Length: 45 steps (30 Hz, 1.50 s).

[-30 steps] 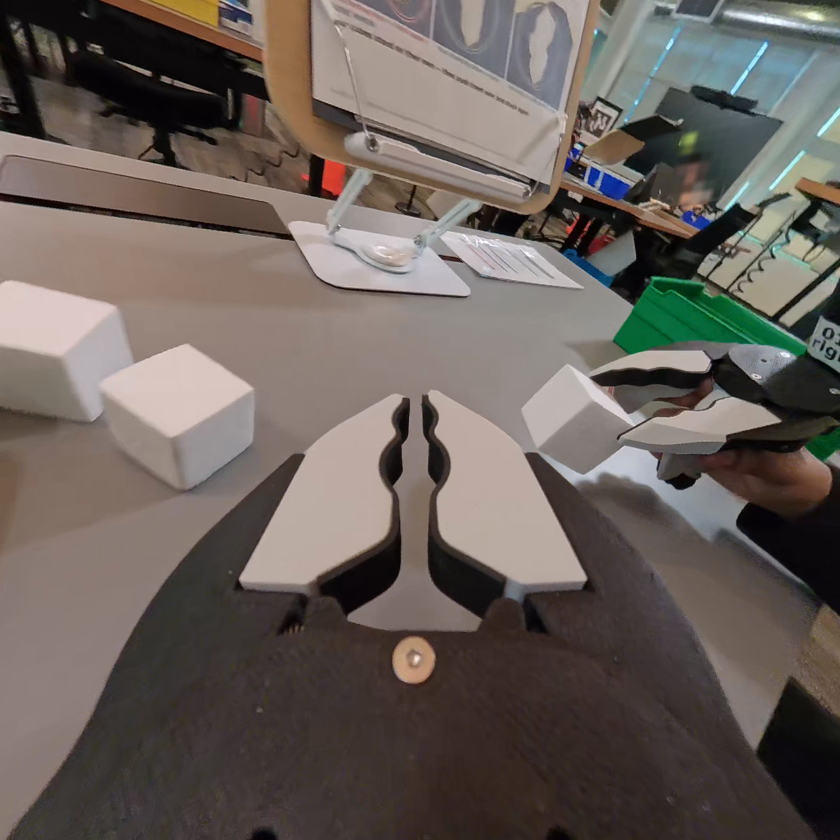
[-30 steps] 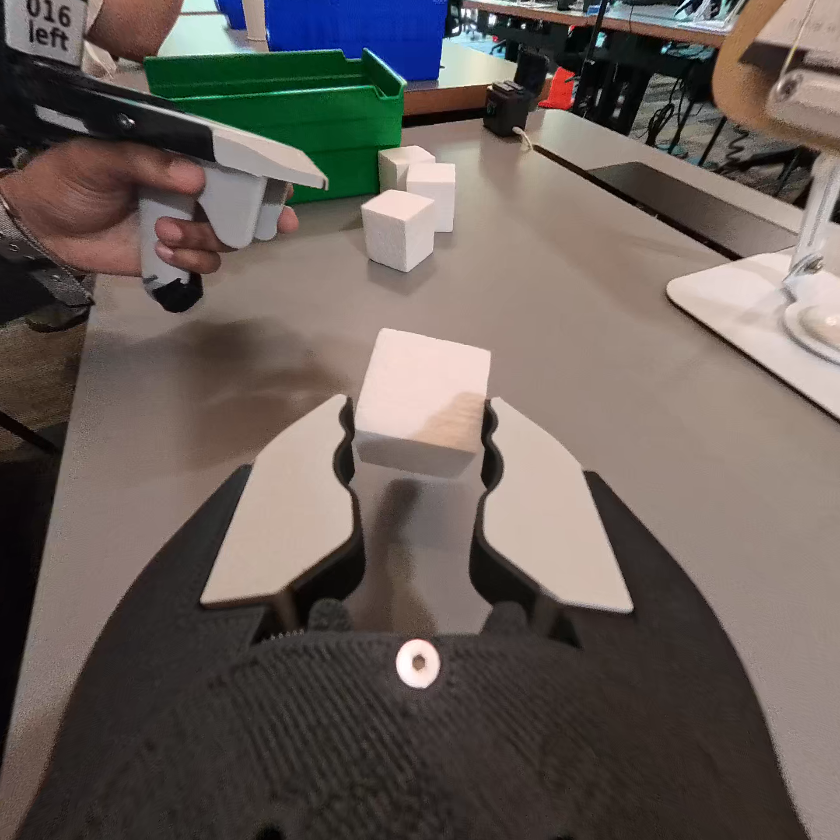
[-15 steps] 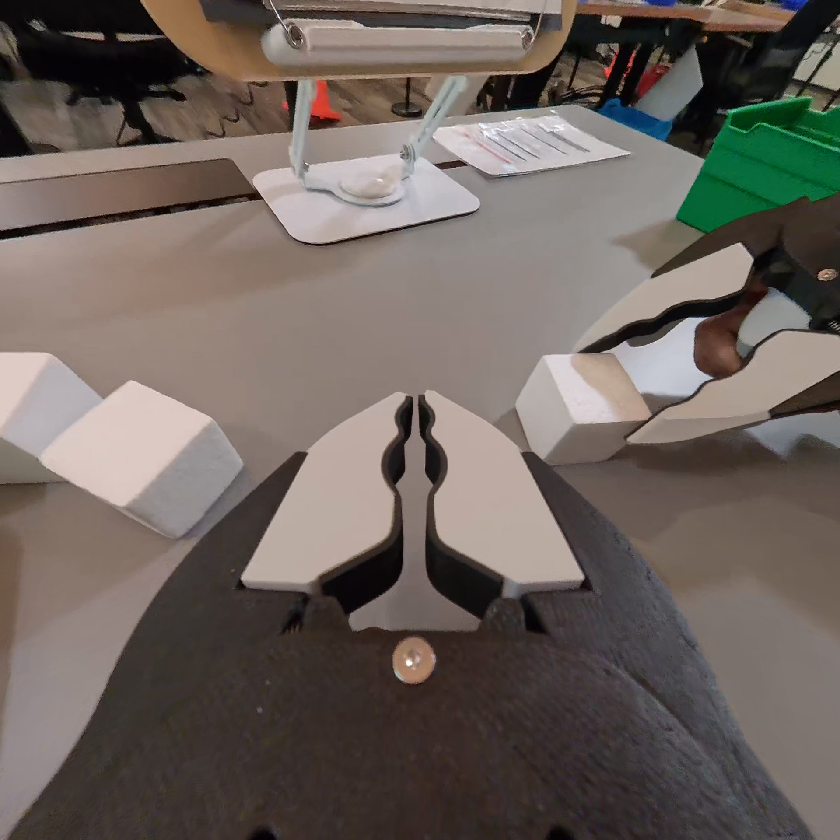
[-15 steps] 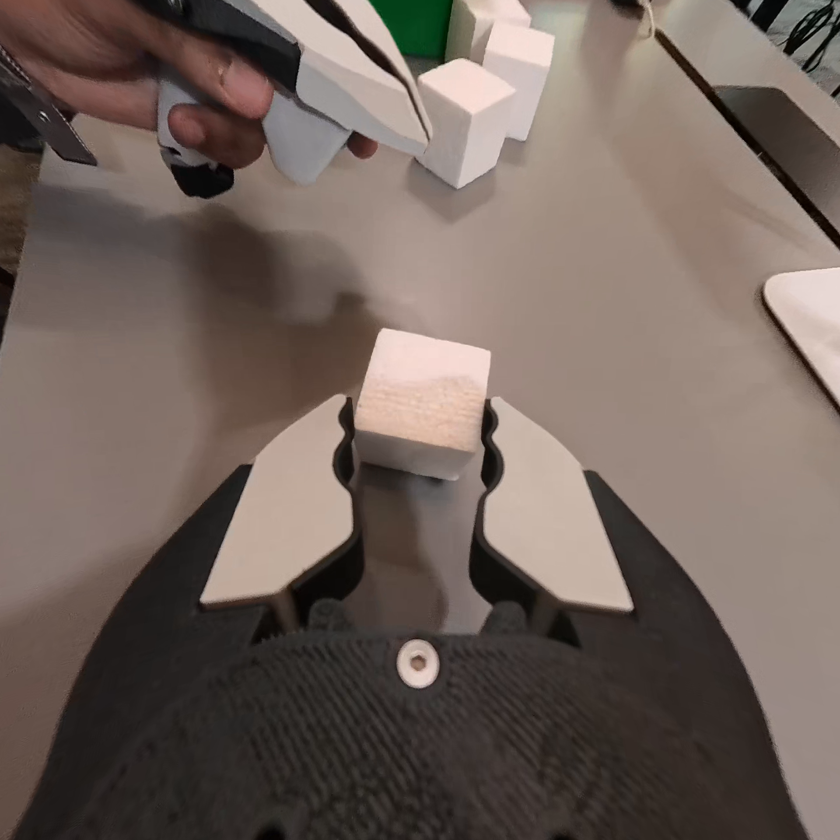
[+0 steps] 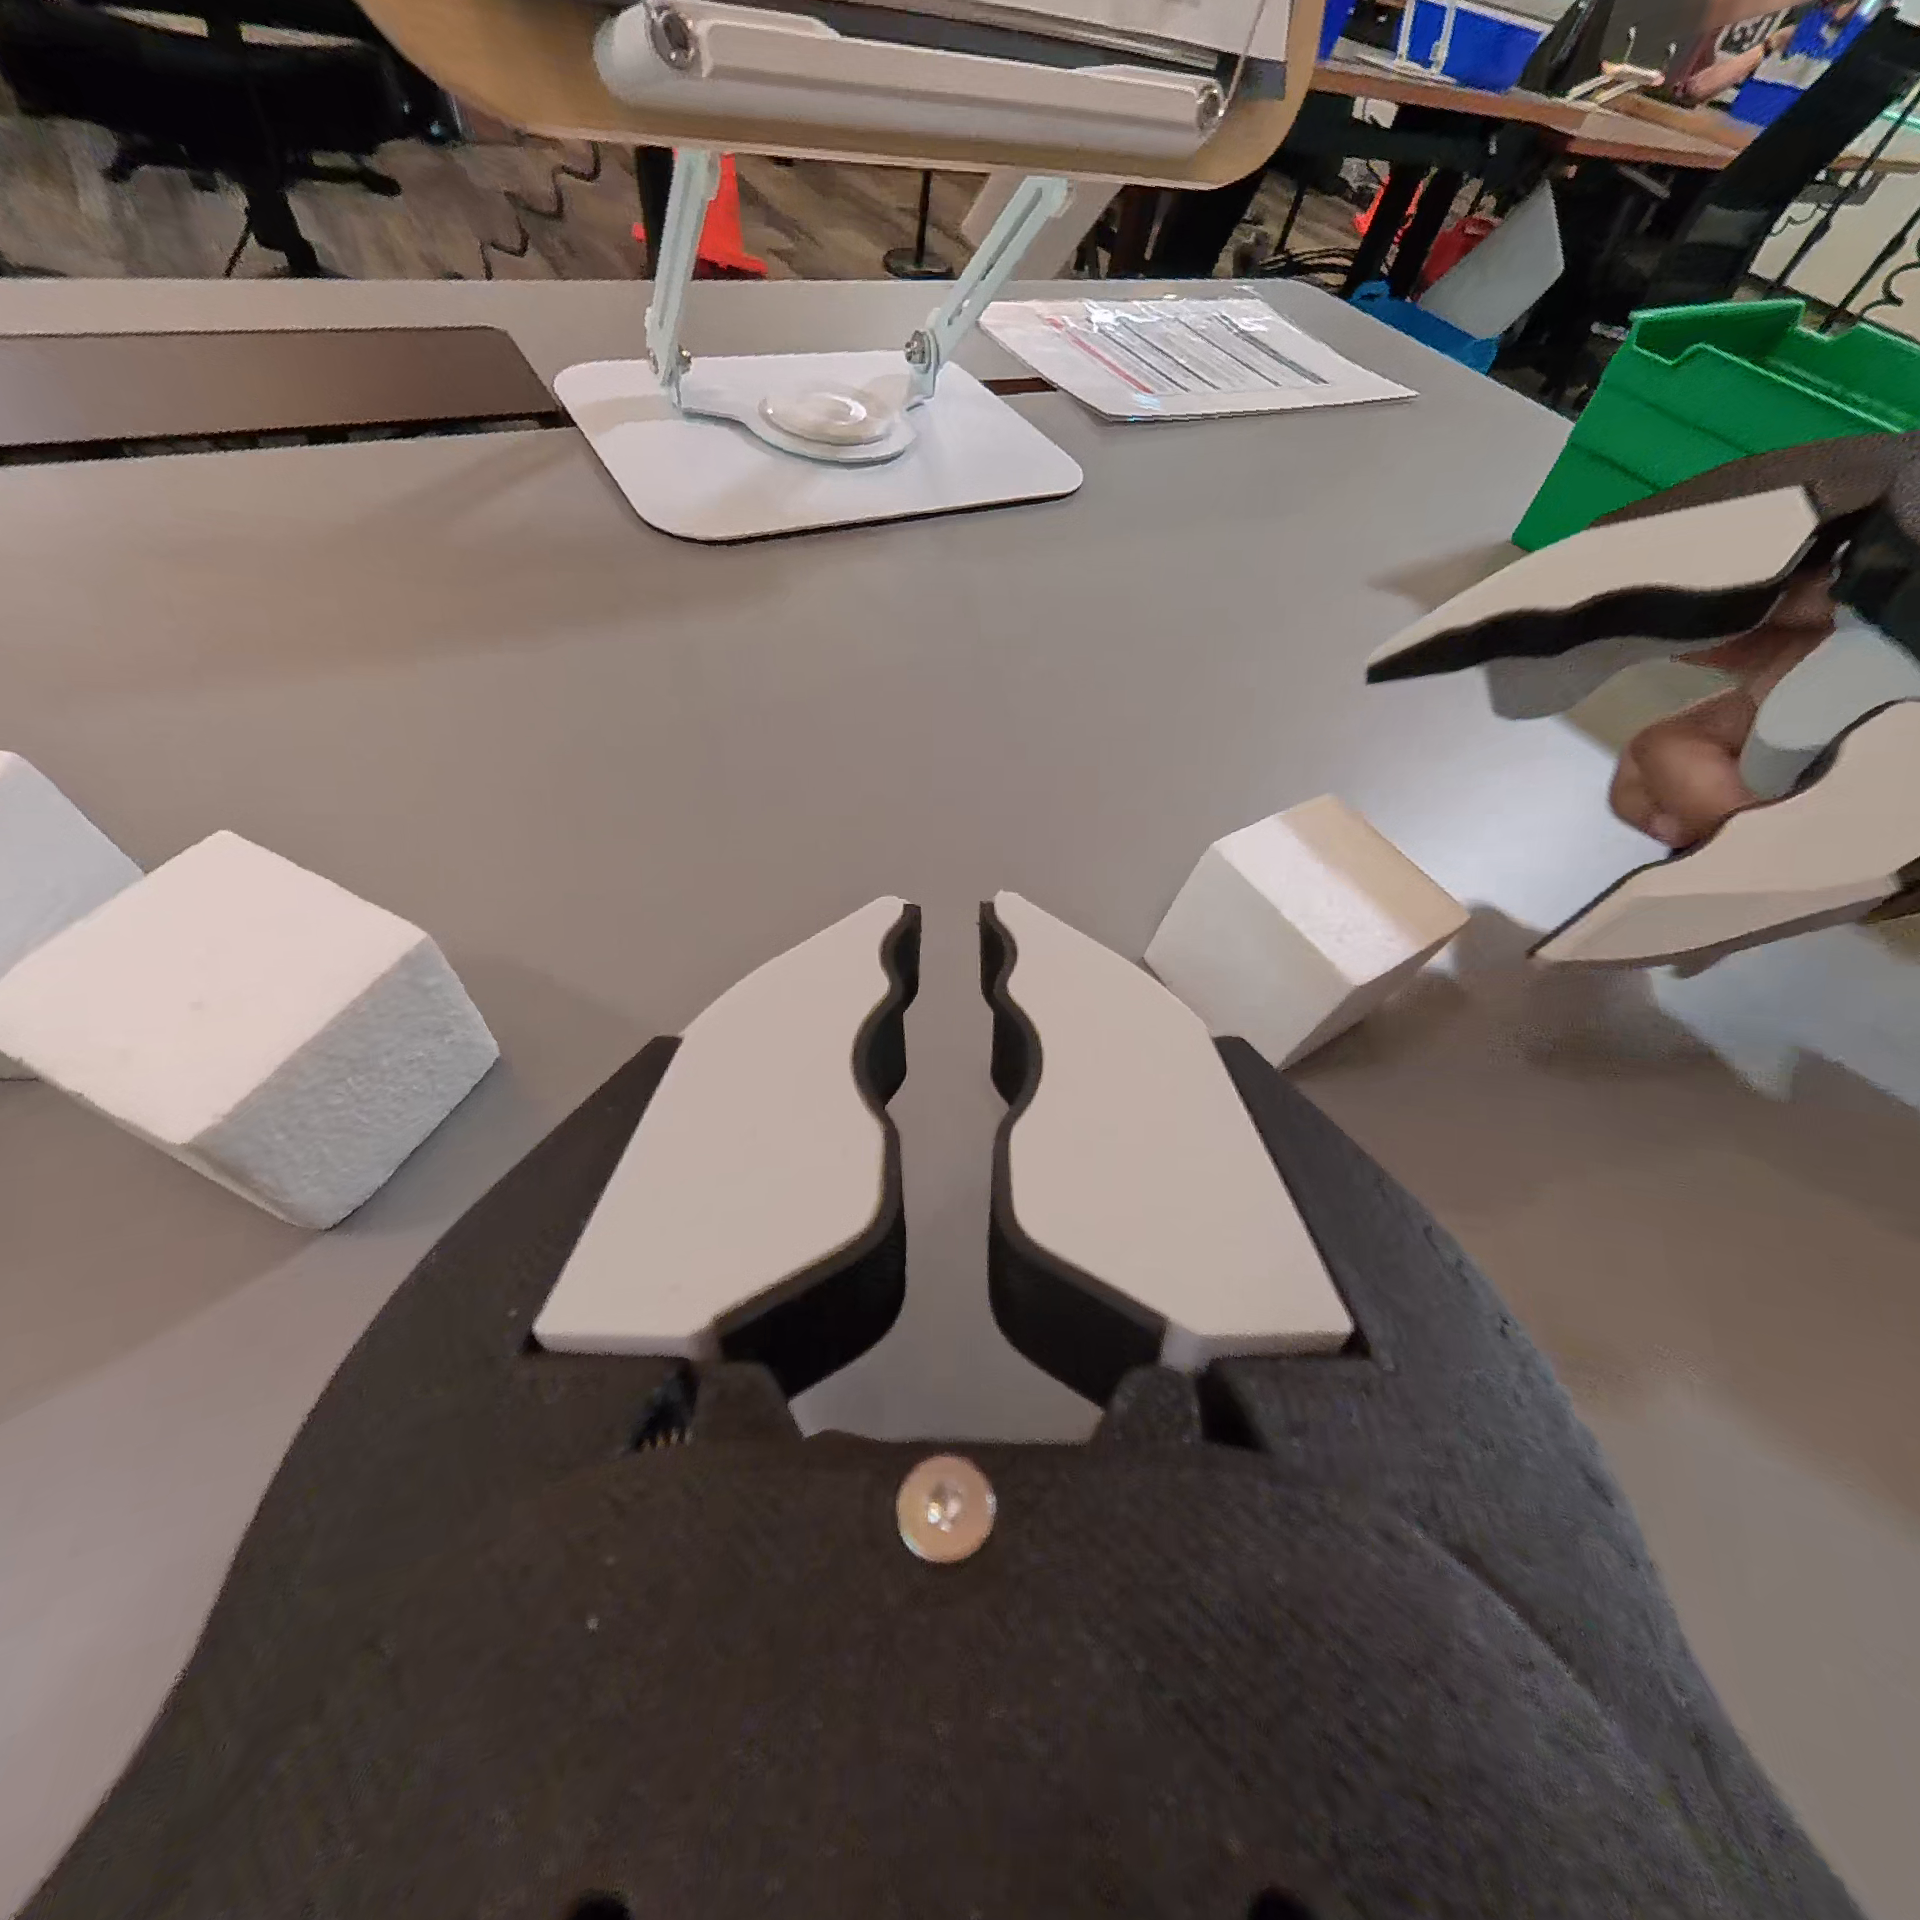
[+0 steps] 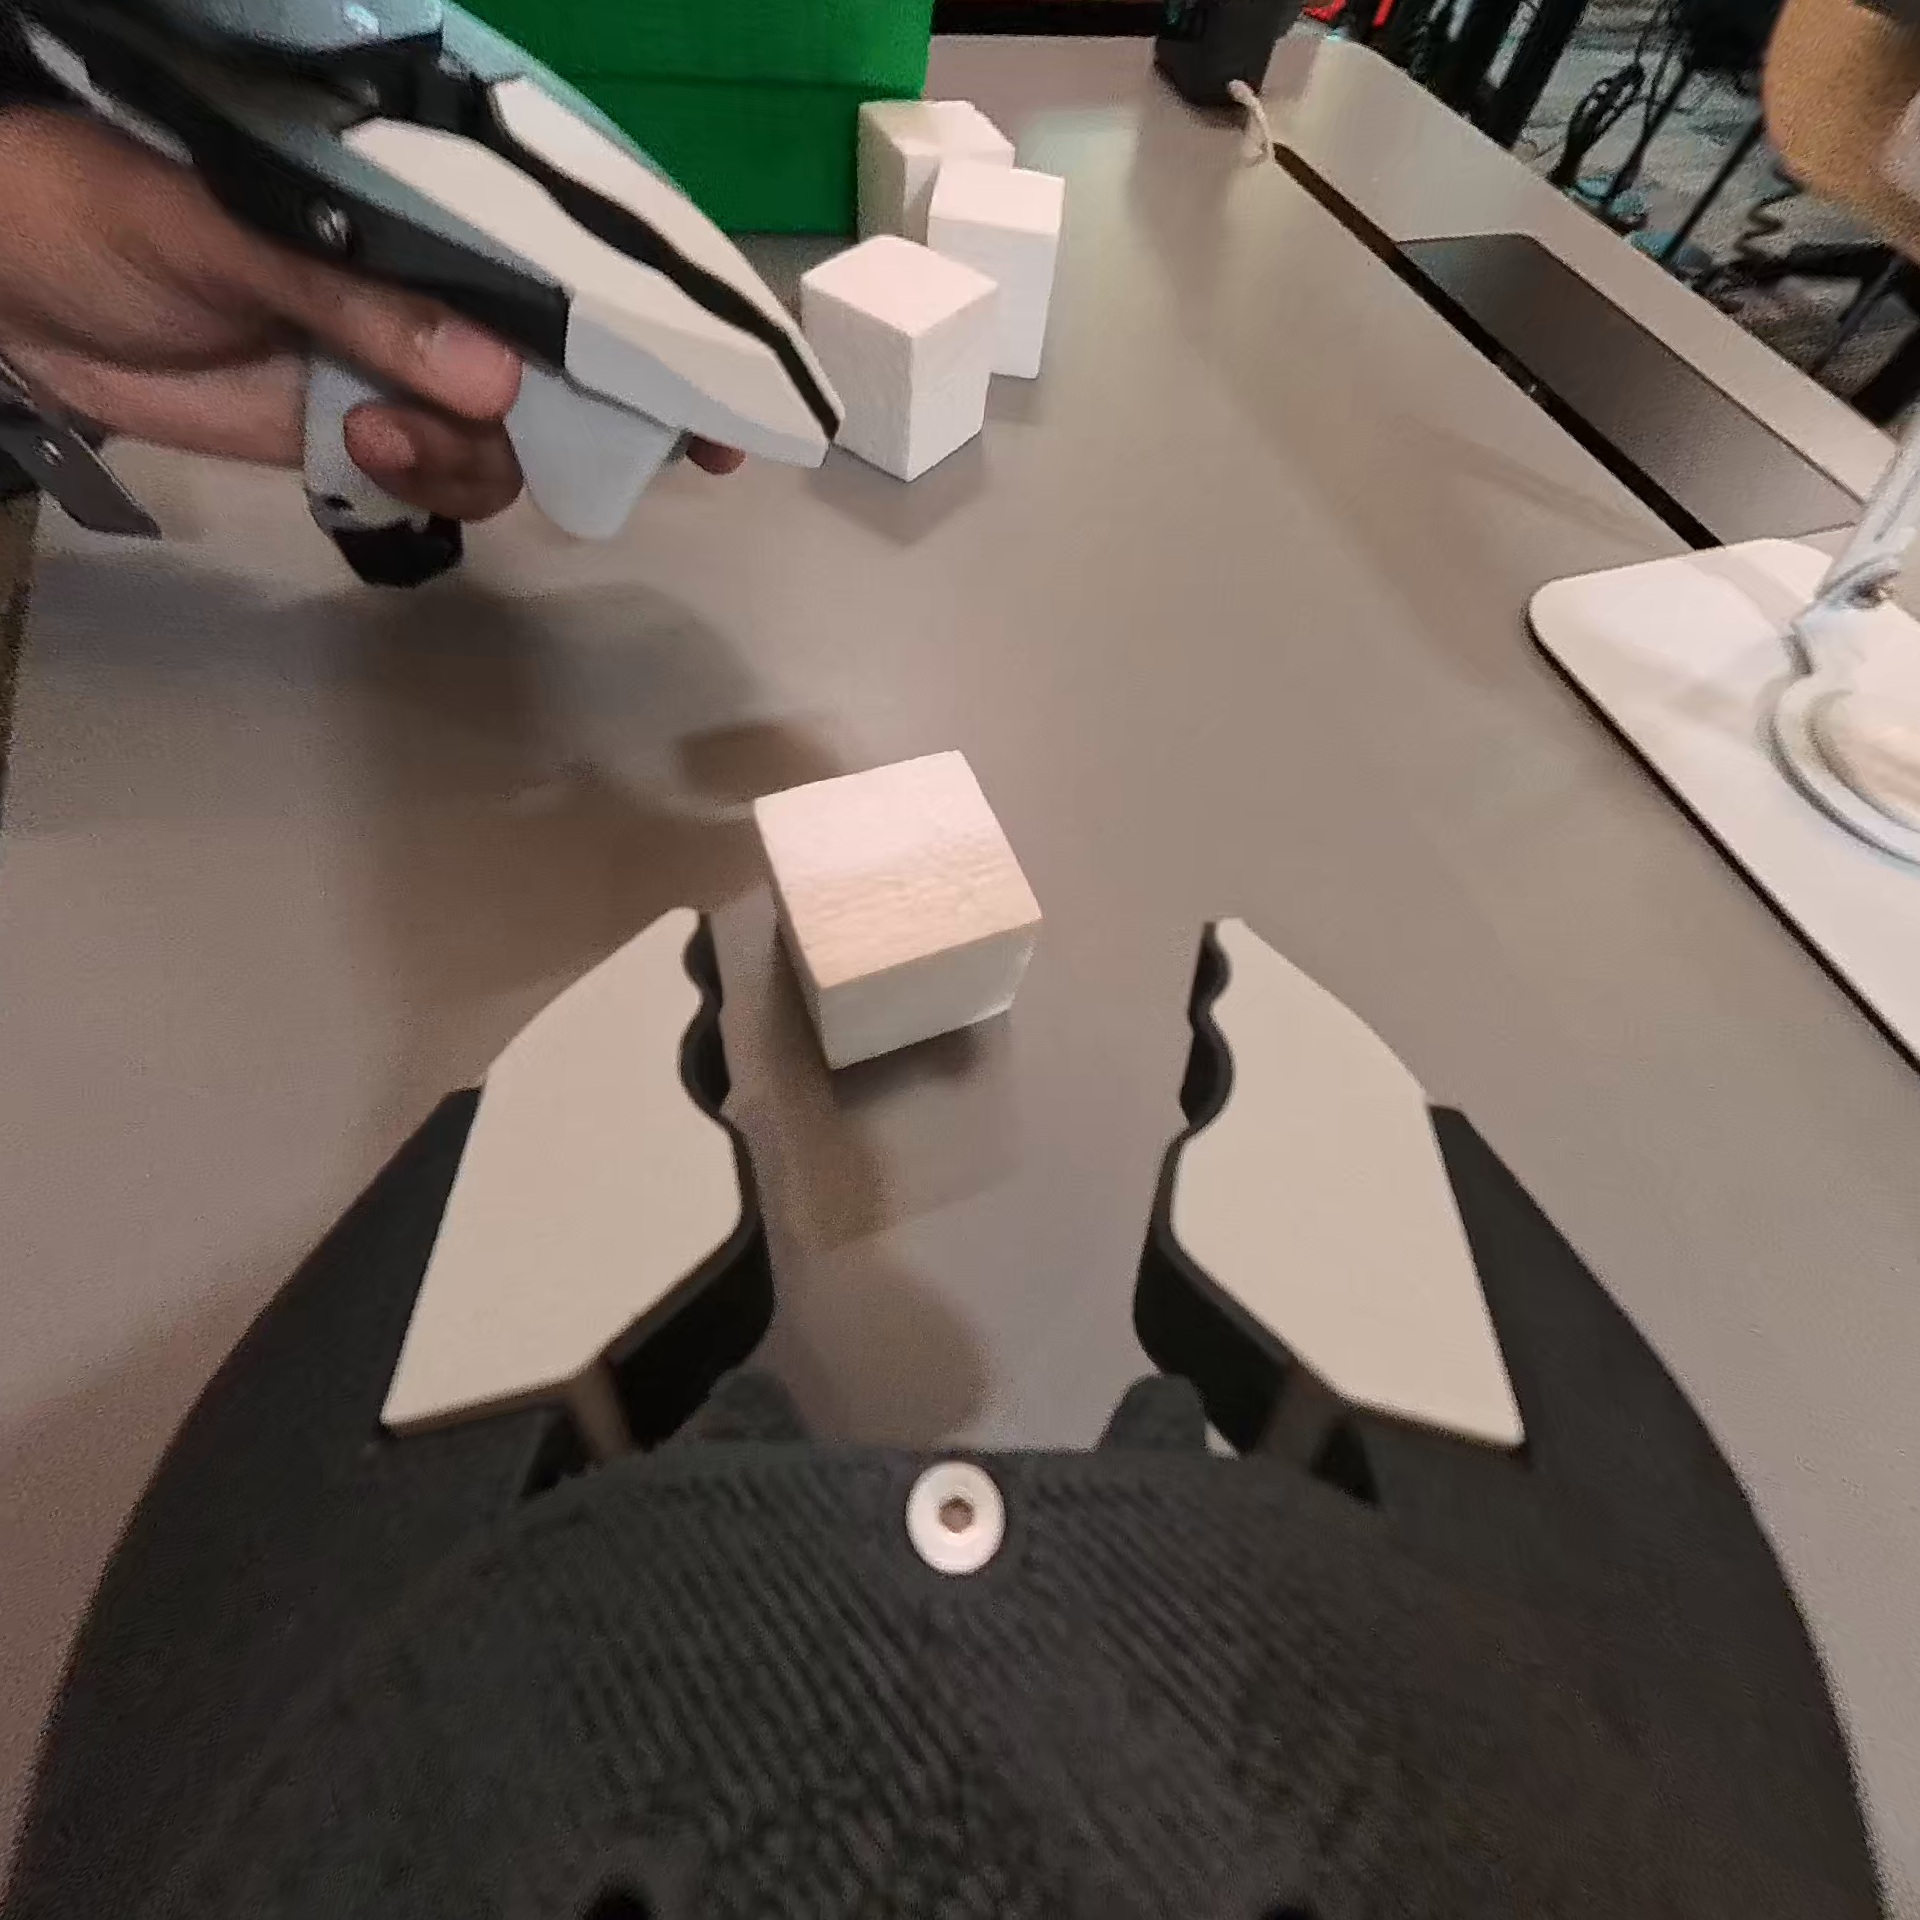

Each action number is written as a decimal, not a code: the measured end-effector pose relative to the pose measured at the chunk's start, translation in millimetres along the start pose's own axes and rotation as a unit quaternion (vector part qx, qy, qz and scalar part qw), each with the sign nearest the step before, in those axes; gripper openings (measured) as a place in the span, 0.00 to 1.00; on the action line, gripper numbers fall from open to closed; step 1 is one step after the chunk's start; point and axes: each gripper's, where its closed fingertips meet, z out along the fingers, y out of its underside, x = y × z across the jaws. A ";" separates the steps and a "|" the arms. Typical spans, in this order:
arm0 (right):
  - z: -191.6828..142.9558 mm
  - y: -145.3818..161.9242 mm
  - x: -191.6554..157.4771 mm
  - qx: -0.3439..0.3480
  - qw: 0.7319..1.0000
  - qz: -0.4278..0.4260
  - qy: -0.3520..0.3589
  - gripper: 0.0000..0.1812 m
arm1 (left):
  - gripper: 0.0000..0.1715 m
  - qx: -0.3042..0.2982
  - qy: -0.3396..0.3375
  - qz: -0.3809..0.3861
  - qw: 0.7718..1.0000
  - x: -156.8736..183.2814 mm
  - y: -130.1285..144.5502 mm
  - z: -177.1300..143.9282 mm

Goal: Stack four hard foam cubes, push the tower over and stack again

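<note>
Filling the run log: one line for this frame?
left tongs: near-shut, empty | right tongs: open, behind cube | cube on table

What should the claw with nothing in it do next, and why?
Probably the left claw should open wider and swing toward the nearest foam cube. Its jaws are nearly closed with only a narrow slit, holding nothing. The right claw is wide open, its cube resting free on the grey table.

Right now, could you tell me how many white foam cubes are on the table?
4. One lies just ahead of the open right gripper, untouched. Three cluster near the green bin: one beside the left gripper, two behind it. Others may be out of view.
</note>
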 end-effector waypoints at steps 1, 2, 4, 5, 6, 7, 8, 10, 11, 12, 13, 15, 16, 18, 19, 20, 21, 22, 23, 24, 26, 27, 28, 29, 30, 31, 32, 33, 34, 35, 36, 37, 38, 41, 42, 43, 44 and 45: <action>-5.2 -2.8 -1.5 0.003 1.000 0.011 0.003 0.50 | 0.07 0.001 -0.002 0.007 1.000 1.3 0.0 -0.6; -10.2 -6.7 -4.9 0.014 1.000 0.019 0.003 0.50 | 0.07 0.002 -0.005 0.012 1.000 2.0 0.5 -1.2; -18.0 -10.1 -12.6 0.035 0.999 0.027 0.008 0.50 | 0.07 0.009 -0.034 0.011 0.999 -3.5 -0.8 -1.2; -20.2 -8.6 -15.6 0.040 0.999 0.031 0.012 0.50 | 0.07 0.014 -0.053 -0.008 0.998 -8.8 -3.2 -1.1; -21.3 -6.2 -17.9 0.043 0.998 0.038 0.016 0.50 | 0.08 0.022 -0.066 -0.037 0.997 -13.1 -7.4 -1.2; -21.5 -3.9 -18.9 0.048 0.997 0.048 0.021 0.51 | 0.09 0.035 -0.071 -0.065 0.995 -15.4 -12.9 -1.5; -20.9 -1.6 -18.0 0.053 0.996 0.061 0.029 0.51 | 0.09 0.050 -0.074 -0.093 0.992 -16.9 -18.1 -1.9; -17.5 0.7 -17.0 0.064 0.993 0.093 0.035 0.55 | 0.08 0.068 -0.066 -0.115 0.989 -14.0 -25.0 2.0; -15.0 1.0 -16.1 0.068 0.992 0.105 0.036 0.56 | 0.08 0.051 -0.060 -0.101 0.992 -10.5 -23.0 6.6; -12.8 0.4 -14.4 0.072 0.990 0.112 0.039 0.57 | 0.08 0.025 -0.064 -0.077 0.995 -9.4 -18.2 11.5; -11.1 -1.9 -12.4 0.080 0.989 0.117 0.042 0.57 | 0.08 0.003 -0.079 -0.055 0.995 -11.1 -14.2 15.7; -8.3 -8.0 -7.0 0.104 0.986 0.121 0.052 0.57 | 0.07 -0.009 -0.075 -0.038 0.996 -5.3 -12.7 24.5; -6.7 -9.2 -4.1 0.109 0.985 0.117 0.059 0.57 | 0.06 -0.015 -0.052 -0.046 0.997 4.1 -11.3 28.5; -3.6 -10.7 -1.2 0.103 0.988 0.095 0.066 0.55 | 0.06 -0.028 -0.005 -0.063 0.998 23.1 -7.5 33.0; -1.9 -11.3 -2.6 0.098 0.990 0.084 0.059 0.53 | 0.06 -0.039 0.005 -0.064 0.997 27.9 -3.1 33.2; 0.3 -11.8 -5.5 0.096 0.991 0.083 0.046 0.52 | 0.06 -0.059 0.020 -0.050 0.997 33.4 4.1 31.9; 3.3 -11.0 -10.1 0.094 0.991 0.088 0.026 0.51 | 0.07 -0.069 0.023 -0.023 0.997 33.1 8.6 30.1; 6.3 -8.3 -13.2 0.081 0.993 0.088 0.013 0.51 | 0.06 -0.062 -0.007 -0.008 0.998 22.5 7.3 28.0; 8.5 -5.2 -13.1 0.067 0.994 0.085 0.011 0.53 | 0.05 -0.046 -0.031 -0.004 0.998 13.1 1.7 25.6; 9.6 -3.5 -12.5 0.061 0.994 0.085 0.012 0.52 | 0.04 -0.032 -0.029 -0.010 0.999 11.0 -3.8 24.0; 9.3 -3.8 -11.6 0.063 0.994 0.092 0.008 0.51 | 0.06 -0.032 0.007 -0.044 0.998 16.1 -5.8 23.6; 9.0 -3.6 -10.0 0.064 0.993 0.095 0.012 0.50 | 0.06 -0.038 0.021 -0.062 0.997 18.0 -2.6 24.7; 9.1 -3.4 -9.5 0.064 0.993 0.097 0.013 0.49 | 0.06 -0.045 0.027 -0.079 0.996 18.4 1.9 26.2; 9.6 -2.9 -9.1 0.061 0.993 0.097 0.015 0.48 | 0.07 -0.051 0.031 -0.094 0.994 19.1 5.8 28.0; 10.5 -2.4 -9.9 0.058 0.994 0.094 0.014 0.47 | 0.07 -0.056 0.038 -0.108 0.992 21.7 8.0 29.6; 11.6 -1.6 -10.7 0.053 0.994 0.090 0.016 0.46 | 0.08 -0.057 0.050 -0.118 0.990 26.4 8.2 30.7; 13.1 -0.6 -11.4 0.046 0.995 0.084 0.019 0.46 | 0.08 -0.057 0.061 -0.125 0.989 30.8 7.2 30.9; 14.7 0.5 -12.6 0.039 0.996 0.076 0.022 0.45 | 0.08 -0.054 0.065 -0.126 0.988 33.8 6.2 30.6; 16.4 1.8 -13.1 0.032 0.997 0.068 0.029 0.45 | 0.08 -0.052 0.064 -0.123 0.989 35.2 5.6 30.0; 18.0 3.2 -13.0 0.024 0.997 0.060 0.037 0.45 | 0.08 -0.051 0.060 -0.118 0.990 35.4 5.8 29.6; 19.7 4.6 -13.3 0.016 0.998 0.051 0.045 0.46 | 0.08 -0.053 0.056 -0.112 0.991 35.2 6.7 29.7; 21.2 6.1 -13.0 0.008 0.998 0.044 0.054 0.46 | 0.08 -0.055 0.051 -0.108 0.991 34.6 7.9 30.3; 22.8 7.4 -12.6 0.000 0.997 0.038 0.062 0.46 | 0.08 -0.057 0.047 -0.106 0.992 34.0 9.1 31.1; 26.4 6.7 -13.4 -0.006 0.996 0.047 0.074 0.49 | 0.08 -0.057 0.040 -0.106 0.992 33.5 10.6 32.5; 27.5 5.5 -15.3 -0.004 0.996 0.059 0.071 0.50 | 0.08 -0.057 0.038 -0.104 0.992 33.6 10.5 32.6; 28.2 5.0 -15.4 -0.004 0.995 0.072 0.074 0.50 | 0.08 -0.057 0.036 -0.100 0.993 33.5 10.6 32.7; 28.7 5.7 -14.0 -0.006 0.993 0.081 0.080 0.51 | 0.08 -0.058 0.033 -0.095 0.993 33.0 10.8 32.7; 29.2 6.2 -13.5 -0.009 0.993 0.082 0.083 0.51 | 0.08 -0.057 0.028 -0.089 0.994 32.1 10.8 32.7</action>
